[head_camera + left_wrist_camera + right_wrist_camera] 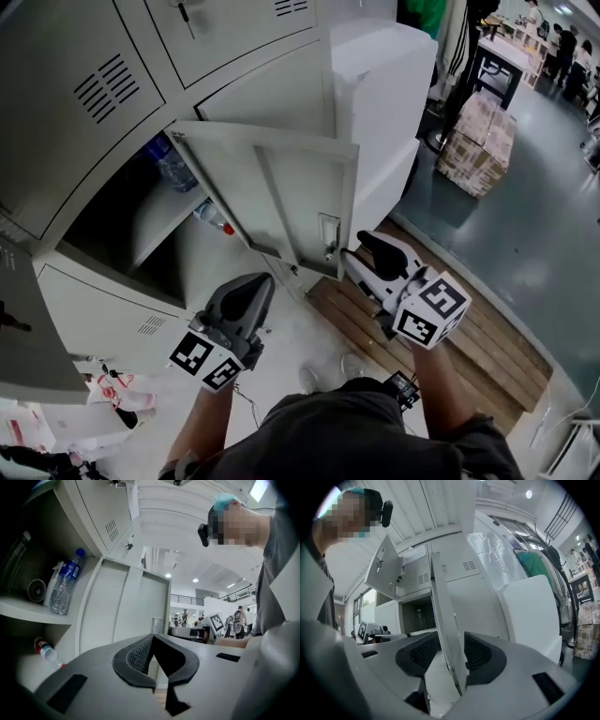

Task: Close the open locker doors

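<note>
A grey locker door (pixel 272 187) stands wide open, hinged at its top left, with its latch edge toward me. My right gripper (pixel 361 246) is at that latch edge. In the right gripper view the door's edge (pixel 445 620) runs between the open jaws of the right gripper (pixel 452 651), with a gap on the left pad's side. My left gripper (pixel 251 291) hangs lower, in front of the open compartment, with its jaws together and nothing in them. In the left gripper view the left gripper (pixel 152 639) points at the inner face of the door (pixel 126 606).
A water bottle (pixel 173 169) stands on the shelf inside and a red-capped bottle (pixel 214 217) lies below it. A second locker door (pixel 382 569) hangs open higher up. A tall white block (pixel 384 84) stands right of the lockers, on a wooden pallet (pixel 469 347). Cardboard boxes (pixel 478 141) sit beyond.
</note>
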Tool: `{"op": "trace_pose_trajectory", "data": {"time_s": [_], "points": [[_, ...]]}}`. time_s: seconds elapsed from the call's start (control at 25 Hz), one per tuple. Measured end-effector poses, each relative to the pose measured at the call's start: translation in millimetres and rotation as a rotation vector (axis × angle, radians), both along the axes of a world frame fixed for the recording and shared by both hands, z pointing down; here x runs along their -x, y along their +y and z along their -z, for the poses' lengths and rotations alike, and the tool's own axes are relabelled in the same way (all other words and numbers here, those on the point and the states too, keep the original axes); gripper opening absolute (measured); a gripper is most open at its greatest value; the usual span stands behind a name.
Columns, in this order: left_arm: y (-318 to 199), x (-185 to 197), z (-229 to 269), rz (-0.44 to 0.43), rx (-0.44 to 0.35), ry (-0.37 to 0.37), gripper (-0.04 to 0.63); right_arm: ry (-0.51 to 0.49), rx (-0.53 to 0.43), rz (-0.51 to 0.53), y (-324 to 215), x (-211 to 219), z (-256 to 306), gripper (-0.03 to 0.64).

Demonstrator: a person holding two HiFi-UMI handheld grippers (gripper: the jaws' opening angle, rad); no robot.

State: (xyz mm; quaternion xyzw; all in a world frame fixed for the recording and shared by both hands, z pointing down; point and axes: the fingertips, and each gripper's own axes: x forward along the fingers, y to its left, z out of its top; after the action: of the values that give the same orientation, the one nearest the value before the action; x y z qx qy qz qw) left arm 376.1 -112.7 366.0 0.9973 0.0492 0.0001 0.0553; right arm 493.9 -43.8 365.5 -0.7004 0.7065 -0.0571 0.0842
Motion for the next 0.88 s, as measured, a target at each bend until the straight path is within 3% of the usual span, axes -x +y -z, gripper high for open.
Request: {"op": "trace_pose_trajectory", "data": {"time_s": [0.52, 0.88], "points": [[-5, -24, -3, 0.183, 0.007, -0.005, 0.009, -0.031, -0.027, 0.314, -22, -12, 1, 0.138], [-2, -22, -7, 0.252, 0.015, -0.002, 0.009, -0.047, -0.035, 0.429, -26, -6, 2, 0.138]]}}
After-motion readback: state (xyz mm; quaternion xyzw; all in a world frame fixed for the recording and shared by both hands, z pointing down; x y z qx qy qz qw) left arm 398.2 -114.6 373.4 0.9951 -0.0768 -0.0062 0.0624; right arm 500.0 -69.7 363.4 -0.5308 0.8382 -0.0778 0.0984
